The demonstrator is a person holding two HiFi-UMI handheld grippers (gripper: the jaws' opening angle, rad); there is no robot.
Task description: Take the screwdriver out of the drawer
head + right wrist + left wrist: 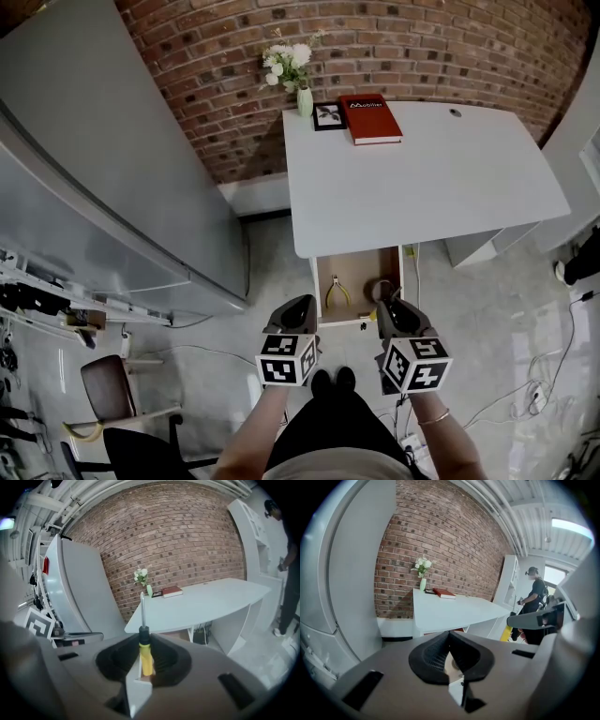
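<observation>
A red brick wall (422, 47) and a tall grey cabinet (94, 169) frame the white worktop (422, 187), which stands on a bare concrete floor (262, 272) strewn with cables at the right. The drawer (320, 281) under the worktop's near edge hangs open, with yellow-handled pliers (337, 292) lying inside. A red book (369, 118) and a vase of white flowers (292, 70) sit well back against the wall, out of the way of the work.

The person stands at the drawer front with both tools raised above it. The right tool (143, 637) is clamped on the screwdriver (146, 660), its pads squeezing the yellow handle and the steel shaft pointing out ahead. That grip by the thick handle looks secure, and the screwdriver appears clear of the drawer. The left tool (450, 637) has its jaws pressed together on nothing and is held alongside, seemingly idle.
</observation>
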